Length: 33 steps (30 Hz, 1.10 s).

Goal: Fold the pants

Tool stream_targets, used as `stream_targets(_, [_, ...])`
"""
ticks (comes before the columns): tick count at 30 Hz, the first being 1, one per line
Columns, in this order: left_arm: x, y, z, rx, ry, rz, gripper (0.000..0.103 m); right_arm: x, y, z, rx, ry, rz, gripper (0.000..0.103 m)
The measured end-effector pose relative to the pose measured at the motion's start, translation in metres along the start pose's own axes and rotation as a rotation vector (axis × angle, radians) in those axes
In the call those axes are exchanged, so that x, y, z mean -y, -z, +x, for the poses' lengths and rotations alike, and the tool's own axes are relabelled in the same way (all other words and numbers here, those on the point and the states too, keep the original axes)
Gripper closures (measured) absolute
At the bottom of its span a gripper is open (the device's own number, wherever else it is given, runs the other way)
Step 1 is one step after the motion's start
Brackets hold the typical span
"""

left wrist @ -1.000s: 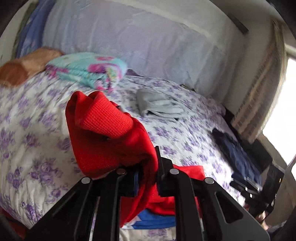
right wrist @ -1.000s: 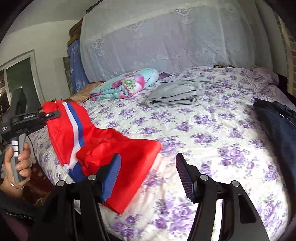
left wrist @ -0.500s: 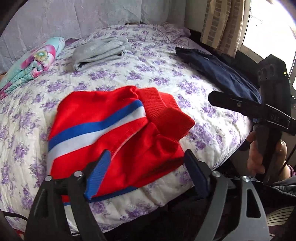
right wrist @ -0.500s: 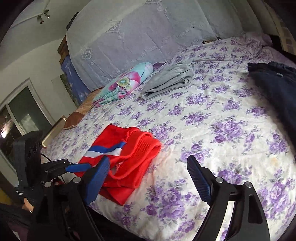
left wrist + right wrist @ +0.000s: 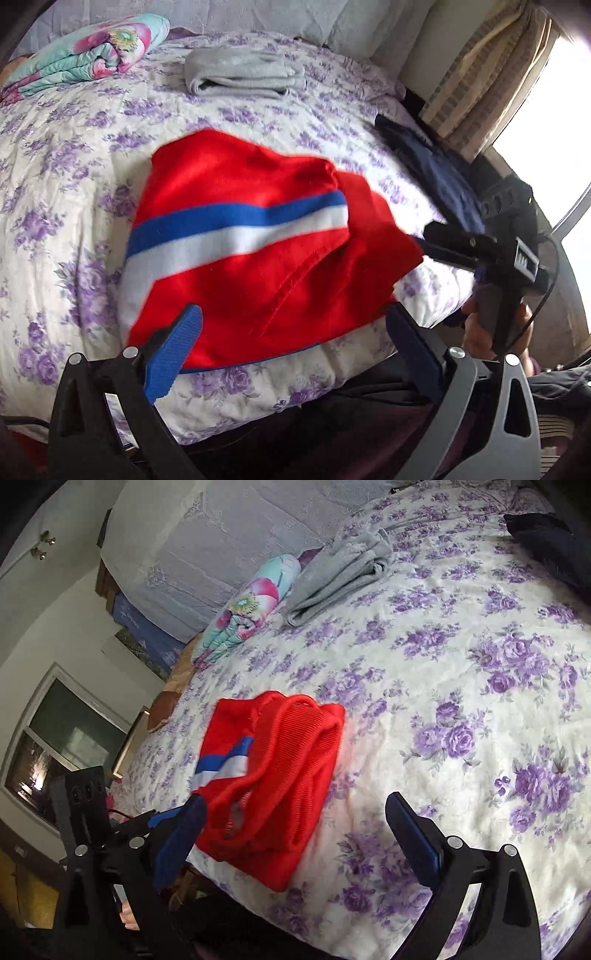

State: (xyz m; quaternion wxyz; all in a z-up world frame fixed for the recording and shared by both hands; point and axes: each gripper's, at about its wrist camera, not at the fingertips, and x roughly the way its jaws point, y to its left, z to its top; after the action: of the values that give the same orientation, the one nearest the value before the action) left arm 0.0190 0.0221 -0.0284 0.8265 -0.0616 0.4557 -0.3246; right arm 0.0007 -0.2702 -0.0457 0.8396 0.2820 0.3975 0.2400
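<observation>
The red pants [image 5: 258, 266] with a blue and white stripe lie folded at the near edge of the flowered bed [image 5: 55, 177]. In the right wrist view the pants [image 5: 280, 782] show their ribbed cuffs on top. My left gripper [image 5: 295, 354] is open and empty, just in front of the pants' near edge. My right gripper [image 5: 295, 834] is open and empty, at the bed edge beside the pants. It also shows at the right of the left wrist view [image 5: 480, 251], close to the pants' right corner.
Folded grey pants [image 5: 243, 74] and a rolled floral blanket [image 5: 85, 51] lie at the back of the bed. A dark navy garment [image 5: 432, 170] lies at the right edge. A curtain and bright window [image 5: 517, 85] stand at the right.
One second ago my left gripper was shut on the raised red pants. It has let them go and pulled back, and the pants now lie folded on the bed. Both cameras have shifted.
</observation>
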Motion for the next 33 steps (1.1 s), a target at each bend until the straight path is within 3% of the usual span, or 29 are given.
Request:
stream_targets(4, [-0.056,-0.022,-0.021,0.071,0.006,-0.145,0.005,-0.003,0.003,0.018,-0.087,-0.026,0.027,0.004])
stream_targets(6, [-0.090,-0.030,-0.008,0.051,0.037,-0.234,0.005,0.002,0.007,0.034,-0.139,-0.030,0.062,0.004])
stream_targets(8, [-0.111,-0.037,0.017,-0.013,0.122,-0.288,0.005,0.007,0.010,0.049,-0.162,-0.062,0.106,0.003])
stream_targets(12, [-0.112,-0.044,0.057,-0.097,0.226,-0.290,0.005,-0.001,0.004,0.064,-0.176,-0.111,0.097,0.003])
stream_targets(15, [-0.107,-0.046,0.068,-0.108,0.274,-0.272,0.005,-0.003,-0.001,0.074,-0.199,-0.123,0.109,0.003])
stream_targets(21, [-0.111,-0.045,0.067,-0.095,0.421,-0.342,0.005,-0.004,-0.010,0.091,-0.255,-0.244,0.162,0.004])
stream_targets(22, [-0.109,-0.045,0.065,-0.087,0.444,-0.353,0.005,-0.004,-0.010,0.092,-0.259,-0.235,0.155,0.013])
stream_targets(23, [-0.105,-0.043,0.063,-0.083,0.459,-0.353,0.005,-0.004,-0.009,0.094,-0.267,-0.226,0.154,0.034])
stream_targets(25, [-0.095,-0.039,0.058,-0.071,0.463,-0.333,0.006,0.004,-0.004,0.090,-0.269,-0.245,0.181,0.060])
stream_targets(27, [-0.089,-0.035,0.052,-0.056,0.461,-0.322,0.011,0.008,0.000,0.080,-0.252,-0.246,0.176,0.066])
stream_targets(28, [-0.089,-0.033,0.050,-0.052,0.467,-0.335,0.021,0.008,0.002,0.075,-0.240,-0.234,0.170,0.067])
stream_targets(30, [-0.086,-0.033,0.048,-0.049,0.478,-0.358,0.028,0.005,0.002,0.064,-0.219,-0.229,0.158,0.067])
stream_targets(33, [-0.069,-0.042,0.042,-0.029,0.455,-0.323,0.032,-0.003,-0.008,0.044,-0.172,-0.235,0.116,0.068])
